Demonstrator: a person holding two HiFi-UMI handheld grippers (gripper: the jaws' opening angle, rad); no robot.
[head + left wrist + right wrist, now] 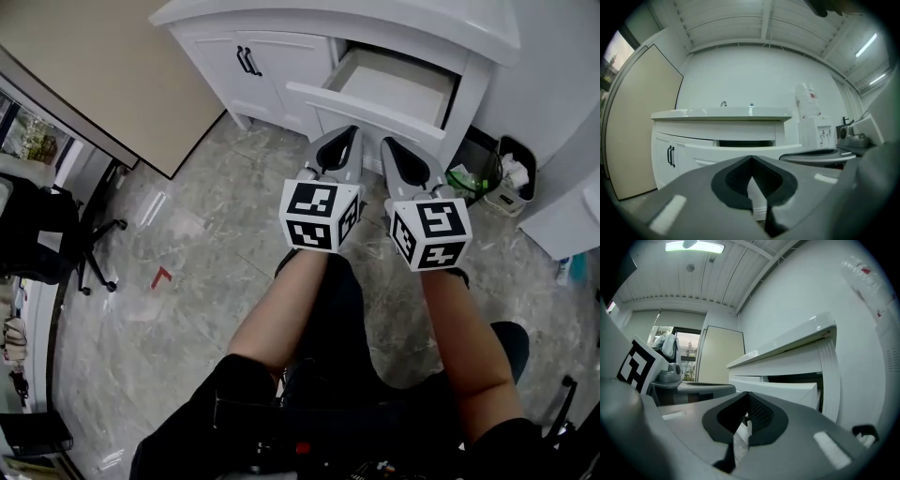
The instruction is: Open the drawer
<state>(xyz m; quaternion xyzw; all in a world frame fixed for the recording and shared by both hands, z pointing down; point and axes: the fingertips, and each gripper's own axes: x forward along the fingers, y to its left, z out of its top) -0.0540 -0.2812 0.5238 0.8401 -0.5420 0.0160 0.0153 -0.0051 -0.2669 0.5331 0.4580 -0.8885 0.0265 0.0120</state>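
Note:
The white drawer [375, 101] of the white cabinet [281, 14] stands pulled out, and its inside looks bare. My left gripper [348, 131] and right gripper [387, 142] hover side by side just in front of the drawer's front panel, apart from it. Both are shut with nothing between the fingers. In the left gripper view my gripper [751, 158] points at the drawer front [736, 152]. In the right gripper view my gripper [748, 394] points along the open drawer [783, 389], with the left gripper [693, 389] beside it.
Cabinet doors with black handles [247, 61] lie left of the drawer. A bin [514, 176] and a green bag [469, 178] stand at the right. A water dispenser [813, 131] is right of the cabinet. An office chair [56, 234] stands far left.

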